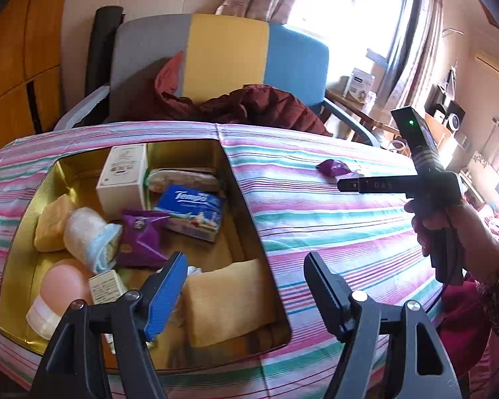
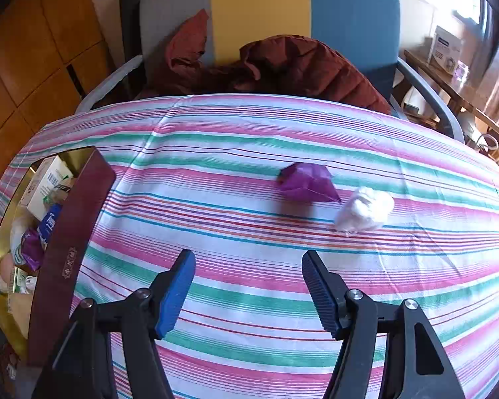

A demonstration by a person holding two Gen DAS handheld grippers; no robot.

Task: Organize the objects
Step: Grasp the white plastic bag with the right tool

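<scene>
A gold-lined tin box (image 1: 246, 199) sits on the striped tablecloth, holding a white carton (image 1: 123, 176), a blue Tempo tissue pack (image 1: 193, 212), a purple packet (image 1: 139, 239), yellow cloths (image 1: 229, 299) and other small items. My left gripper (image 1: 246, 286) is open and empty above the box's right rim. My right gripper (image 2: 249, 292) is open and empty over the cloth; it also shows in the left wrist view (image 1: 349, 186). A purple wrapper (image 2: 306, 183) and a white wad (image 2: 364, 212) lie ahead of it. The box's maroon wall (image 2: 66, 249) is at its left.
A grey, yellow and blue chair (image 1: 223, 63) with a maroon jacket (image 2: 282, 66) stands behind the table. A wooden cabinet (image 1: 13, 66) is at the left. A side table with a white box (image 2: 445, 50) is at the right by the window.
</scene>
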